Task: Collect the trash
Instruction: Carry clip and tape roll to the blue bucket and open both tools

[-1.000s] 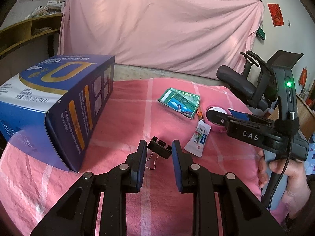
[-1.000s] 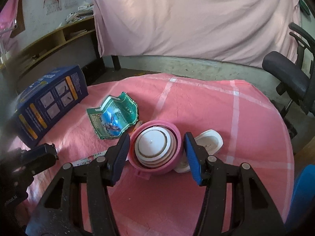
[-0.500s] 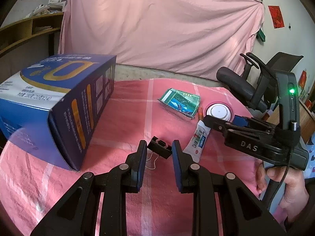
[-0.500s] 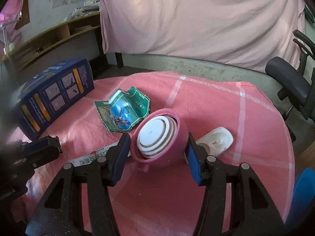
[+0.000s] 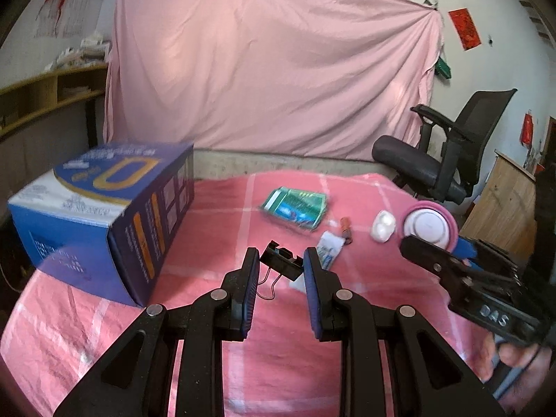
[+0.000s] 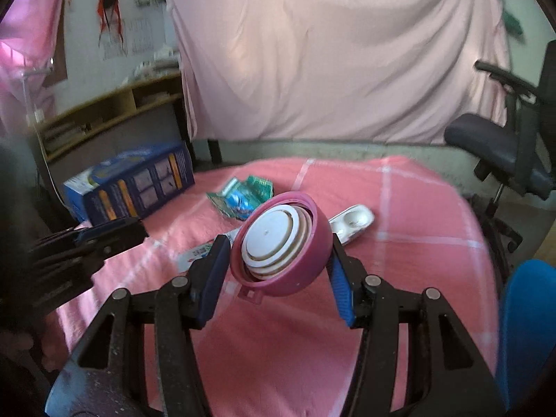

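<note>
My right gripper (image 6: 278, 260) is shut on a pink round lid with a white insert (image 6: 281, 246) and holds it tilted above the pink tablecloth; it also shows in the left wrist view (image 5: 429, 224). My left gripper (image 5: 281, 264) is shut on a small black binder clip (image 5: 281, 260) and holds it above the cloth. On the cloth lie a green snack wrapper (image 5: 295, 205), a white tube (image 5: 328, 246), a small orange piece (image 5: 345, 226) and a white plastic tray (image 5: 382, 226). The wrapper (image 6: 243, 196) and tray (image 6: 352, 219) also show in the right wrist view.
A big blue carton (image 5: 104, 215) lies on its side at the table's left. A black office chair (image 5: 444, 160) stands beyond the right edge. A wooden shelf (image 6: 114, 111) is at the back left. A pink sheet hangs behind.
My right gripper has closed on the pink lid and lifted it off the cloth, tilting it. The white tray beneath is uncovered. Both grippers have risen; the left still holds the clip.
</note>
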The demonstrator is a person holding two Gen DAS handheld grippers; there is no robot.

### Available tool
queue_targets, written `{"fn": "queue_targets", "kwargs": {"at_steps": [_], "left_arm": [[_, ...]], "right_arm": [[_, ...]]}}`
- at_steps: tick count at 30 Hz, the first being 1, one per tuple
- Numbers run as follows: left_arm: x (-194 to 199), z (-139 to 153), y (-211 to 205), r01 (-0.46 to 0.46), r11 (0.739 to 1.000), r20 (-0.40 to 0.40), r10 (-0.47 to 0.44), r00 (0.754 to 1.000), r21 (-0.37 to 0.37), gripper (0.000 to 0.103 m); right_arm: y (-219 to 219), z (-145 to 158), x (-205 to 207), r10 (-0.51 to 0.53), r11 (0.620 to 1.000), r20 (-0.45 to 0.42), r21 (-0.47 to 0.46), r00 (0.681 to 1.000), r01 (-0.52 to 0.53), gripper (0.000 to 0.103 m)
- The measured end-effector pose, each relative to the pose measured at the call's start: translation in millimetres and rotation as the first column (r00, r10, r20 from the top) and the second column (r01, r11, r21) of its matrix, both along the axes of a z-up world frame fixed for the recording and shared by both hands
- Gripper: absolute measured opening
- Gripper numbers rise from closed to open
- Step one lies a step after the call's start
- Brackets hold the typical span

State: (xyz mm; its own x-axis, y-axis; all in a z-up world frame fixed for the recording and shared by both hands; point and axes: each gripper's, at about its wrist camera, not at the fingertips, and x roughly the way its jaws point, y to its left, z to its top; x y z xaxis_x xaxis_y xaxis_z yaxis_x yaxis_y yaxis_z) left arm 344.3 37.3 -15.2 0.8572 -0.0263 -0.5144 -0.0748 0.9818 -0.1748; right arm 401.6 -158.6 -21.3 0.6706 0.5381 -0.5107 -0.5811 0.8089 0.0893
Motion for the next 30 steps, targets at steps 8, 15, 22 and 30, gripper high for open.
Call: {"fn": "queue_targets", "kwargs": {"at_steps": [8, 15, 22, 30], "left_arm": [[-15.7, 31.9, -25.6, 0.009, 0.998, 0.112, -0.016, 0.994, 0.063, 0.022], [-22.7, 61.9, -61.3, 0.038, 0.992, 0.192, -0.062, 0.979, 0.124, 0.022], [-24.9, 90.9, -109.1, 0.111, 0.974, 0.269, -0.162, 0.949, 0.196, 0.022], [-19.3, 109.0, -172.2, 0.21, 0.941, 0.305, -0.289, 0.907, 0.264, 0.022]], "right_arm": [[-25.9, 21.0, -23.3, -0.046, 0.996, 0.101, 0.082, 0.994, 0.038, 0.079], [-59.3, 46.3, -39.1, -0.114, 0.984, 0.19, 0.157, 0.975, 0.084, 0.079], [-101.9, 69.0, -54.8, -0.222, 0.962, 0.274, 0.219, 0.936, 0.164, 0.079], [-153.0, 77.5, -70.1, -0.354, 0.929, 0.329, 0.231, 0.875, 0.289, 0.079]]}}
